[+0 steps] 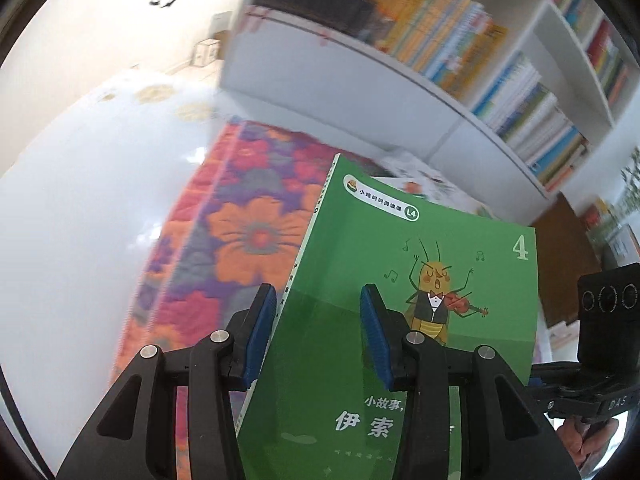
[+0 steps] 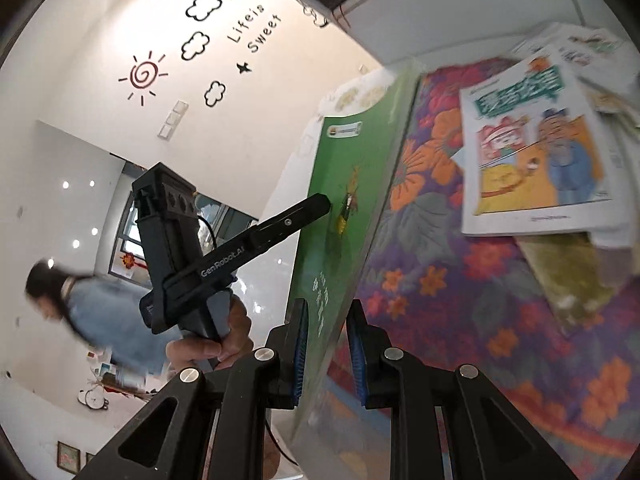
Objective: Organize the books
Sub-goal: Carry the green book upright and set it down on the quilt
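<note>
- Thin green paperback picture book (image 1: 384, 320) with a cartoon insect violinist and a white "4" on the cover: held in the air above the bed, cover tilted toward the left wrist camera.
- Left gripper (image 1: 316, 324): black frame, blue ribbed pads; narrow gap, spine-side edge of green book between the pads. One pad (image 1: 260, 332) behind the book near the spine, the other (image 1: 374, 332) on the front cover. Reads as clamped on the book.
- Right gripper (image 2: 324, 354): nearly closed, blue pads on either side of the same book's lower edge, book seen edge-on there. Gripping it.
- Left tool also visible in right wrist view, black body, finger reaching to the green cover; a hand (image 2: 216, 344) wrapped round its handle.
- Below: quilted bedspread (image 2: 460, 280) with orange, pink and purple flowers.
- On the bedspread, beyond the green book: loose pile of picture books, topmost a white-bordered one (image 2: 536, 152) with two cartoon figures, lying flat, well apart from the grippers.
- Behind: white bookshelf (image 1: 360, 76) with rows of upright colourful books (image 1: 460, 44).
- White wall (image 2: 100, 32) with sun, cloud and "Life is Sweet" decals.
- Person in a light blue top (image 2: 100, 312) in the background, blurred.
</note>
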`<act>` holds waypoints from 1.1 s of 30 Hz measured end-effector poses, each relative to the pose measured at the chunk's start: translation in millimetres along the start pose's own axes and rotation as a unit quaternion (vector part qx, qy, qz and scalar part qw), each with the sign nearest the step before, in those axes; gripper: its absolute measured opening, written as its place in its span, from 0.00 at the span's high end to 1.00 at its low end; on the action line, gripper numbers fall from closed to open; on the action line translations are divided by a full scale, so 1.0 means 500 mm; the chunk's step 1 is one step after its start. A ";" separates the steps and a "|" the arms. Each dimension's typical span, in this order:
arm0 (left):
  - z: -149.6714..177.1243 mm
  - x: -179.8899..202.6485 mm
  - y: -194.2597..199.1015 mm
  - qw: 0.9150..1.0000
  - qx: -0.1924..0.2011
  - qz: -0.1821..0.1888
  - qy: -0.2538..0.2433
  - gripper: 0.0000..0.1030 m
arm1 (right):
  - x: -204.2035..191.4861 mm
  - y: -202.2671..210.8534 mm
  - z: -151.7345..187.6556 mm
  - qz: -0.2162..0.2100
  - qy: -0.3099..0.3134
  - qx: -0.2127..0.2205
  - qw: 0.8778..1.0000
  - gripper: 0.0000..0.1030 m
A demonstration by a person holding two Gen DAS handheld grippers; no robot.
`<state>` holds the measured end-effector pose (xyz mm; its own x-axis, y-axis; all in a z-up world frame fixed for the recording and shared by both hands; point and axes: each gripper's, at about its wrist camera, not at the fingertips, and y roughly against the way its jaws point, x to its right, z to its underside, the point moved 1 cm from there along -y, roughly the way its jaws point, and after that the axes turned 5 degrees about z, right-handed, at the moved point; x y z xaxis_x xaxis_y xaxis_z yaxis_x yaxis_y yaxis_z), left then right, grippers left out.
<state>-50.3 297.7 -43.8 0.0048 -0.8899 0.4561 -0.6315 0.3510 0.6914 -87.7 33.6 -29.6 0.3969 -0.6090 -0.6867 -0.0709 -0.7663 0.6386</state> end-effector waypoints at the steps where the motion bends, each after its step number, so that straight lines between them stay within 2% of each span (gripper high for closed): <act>1: -0.001 -0.020 -0.004 1.000 0.000 -0.004 0.004 0.61 | 0.005 -0.024 -0.008 -0.002 -0.004 -0.008 1.000 0.80; 7: -0.010 -0.115 -0.040 0.999 -0.009 -0.002 0.038 0.61 | 0.047 -0.141 -0.037 0.001 -0.025 -0.047 0.999 0.80; 11: -0.007 -0.153 -0.073 0.998 -0.025 -0.008 0.053 0.61 | 0.069 -0.191 -0.062 0.014 -0.030 -0.055 0.998 0.80; 17: -0.002 -0.179 -0.107 0.997 -0.041 -0.038 0.051 0.61 | 0.085 -0.229 -0.070 0.021 -0.029 -0.072 0.997 0.80; 33: 0.002 -0.186 -0.110 0.995 -0.040 -0.075 0.047 0.61 | 0.103 -0.249 -0.071 0.043 -0.033 -0.069 0.996 0.80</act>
<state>-16.6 360.8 -124.6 0.1694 -0.9042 0.3920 -0.5552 0.2411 0.7960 -25.8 104.7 -132.1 0.3337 -0.6871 -0.6454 0.0266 -0.6775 0.7351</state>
